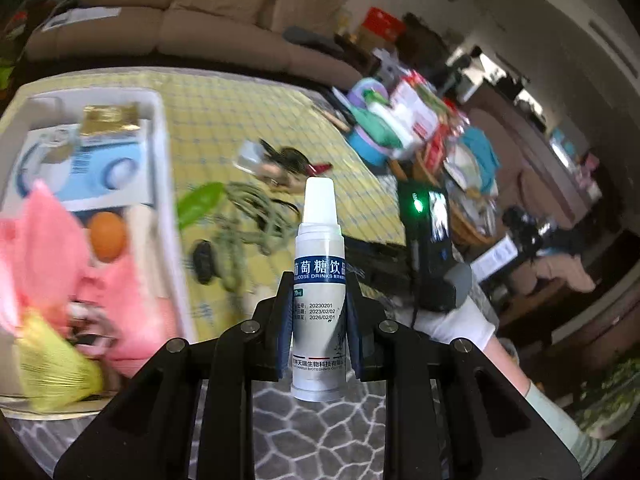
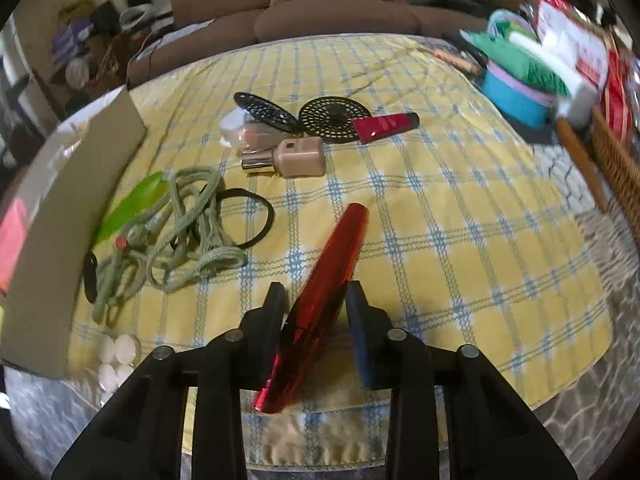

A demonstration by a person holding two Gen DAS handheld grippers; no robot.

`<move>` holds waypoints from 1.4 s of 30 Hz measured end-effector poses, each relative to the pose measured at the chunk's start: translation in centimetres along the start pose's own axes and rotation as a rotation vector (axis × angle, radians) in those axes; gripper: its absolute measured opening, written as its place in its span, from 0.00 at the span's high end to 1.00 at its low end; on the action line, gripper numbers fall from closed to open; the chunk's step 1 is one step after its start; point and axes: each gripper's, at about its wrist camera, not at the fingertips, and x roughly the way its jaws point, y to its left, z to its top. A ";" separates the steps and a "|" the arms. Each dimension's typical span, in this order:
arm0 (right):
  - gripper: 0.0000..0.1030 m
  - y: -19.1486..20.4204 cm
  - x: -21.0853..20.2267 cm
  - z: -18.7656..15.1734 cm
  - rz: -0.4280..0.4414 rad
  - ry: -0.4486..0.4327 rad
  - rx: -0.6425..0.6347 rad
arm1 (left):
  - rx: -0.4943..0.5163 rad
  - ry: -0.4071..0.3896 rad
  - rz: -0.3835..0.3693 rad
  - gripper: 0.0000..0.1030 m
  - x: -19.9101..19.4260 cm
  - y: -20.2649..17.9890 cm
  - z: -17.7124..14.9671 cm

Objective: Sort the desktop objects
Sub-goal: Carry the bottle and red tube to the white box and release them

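Your left gripper [image 1: 319, 312] clamps a white bottle [image 1: 319, 280] upright, above the tabletop's [image 2: 460, 220] edge beside the box [image 1: 166, 184]. Your right gripper [image 2: 314, 312] pinches a red tube [image 2: 320, 292], tilted above the yellow cloth [image 2: 440, 240].

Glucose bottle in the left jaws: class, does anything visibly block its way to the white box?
Nothing visible does. The glucose bottle is held upright in the left gripper, and the white box lies to its left with only open air between.
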 end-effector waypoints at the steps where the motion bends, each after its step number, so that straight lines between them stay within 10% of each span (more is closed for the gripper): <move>1: 0.81 -0.1 0.0 -0.1 -0.001 0.001 -0.002 | -0.014 -0.012 0.003 0.79 -0.8 0.7 0.2; 11: 0.82 -0.4 -5.7 0.7 0.235 -0.107 0.106 | -0.190 -0.118 0.114 0.79 -8.7 11.4 1.2; 21: 0.82 12.5 -8.8 3.9 0.602 -0.086 0.025 | -0.266 -0.121 0.163 0.79 -9.7 16.6 0.1; 32: 0.82 20.2 -3.4 1.0 0.475 0.056 0.133 | -0.255 -0.055 0.173 0.79 -7.1 16.8 -1.6; 42: 0.64 23.5 -5.0 0.4 0.264 0.045 -0.056 | -0.188 0.034 0.322 0.77 -6.4 17.0 -2.5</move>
